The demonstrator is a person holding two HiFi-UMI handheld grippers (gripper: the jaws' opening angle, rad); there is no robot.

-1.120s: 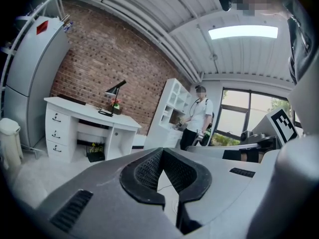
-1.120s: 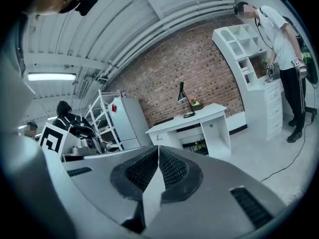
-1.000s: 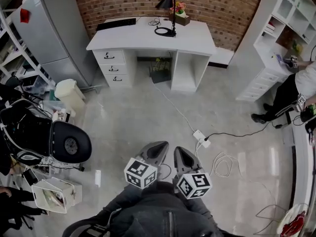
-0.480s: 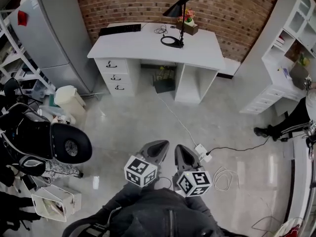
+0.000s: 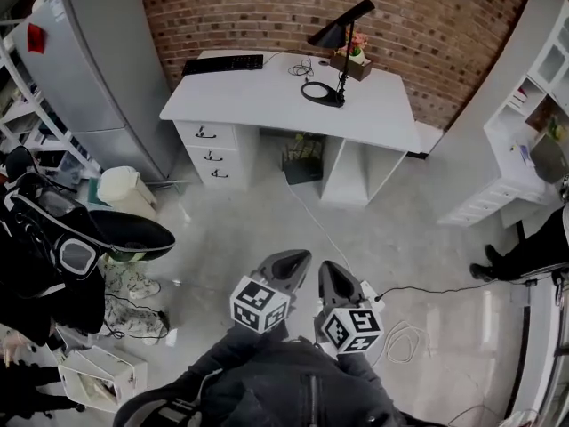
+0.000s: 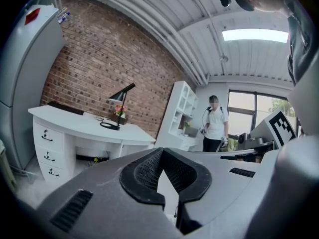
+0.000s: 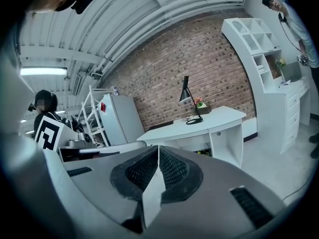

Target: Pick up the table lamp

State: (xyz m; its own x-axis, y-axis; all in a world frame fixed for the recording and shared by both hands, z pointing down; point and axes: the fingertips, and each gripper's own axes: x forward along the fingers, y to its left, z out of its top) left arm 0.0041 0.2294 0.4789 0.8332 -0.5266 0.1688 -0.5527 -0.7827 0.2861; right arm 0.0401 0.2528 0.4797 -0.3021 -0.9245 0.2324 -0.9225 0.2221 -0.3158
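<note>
We stand on open floor, well apart from the desk [image 5: 267,105], so the table lamp [image 5: 342,59] is far beyond reach. It stands upright on the desk's back right part, near the brick wall. Its round black base lies flat on the white top and its shade tips out over the desk, the pose of a lamp set to light a work spot. A flower pot [image 5: 357,60] sits just beside the stem on the wall side. A loose coil of cable [image 5: 302,66] lies near the base, and a keyboard [image 5: 222,63] is well apart at the back left.

The left gripper [image 5: 300,257] and the right gripper [image 5: 326,268] sit side by side low in front of our body, both pointing roughly toward the desk. Each has its jaws pressed together with nothing between them. That suits this range: there is nothing to grasp here, and closed jaws make a compact carrying pose. The table lamp [image 6: 118,112] shows small and ahead in the left gripper view, and the right gripper view [image 7: 191,108] shows it the same way, so both grippers face it.

We judge the step in hand to be the approach. The 2 grippers must open before any grasp. The thin stem looks the likeliest hold, taken from the side away from the flower pot. A power strip [image 5: 367,290] and its cords lie on the floor just ahead of the right gripper, so our footing there needs care.
</note>
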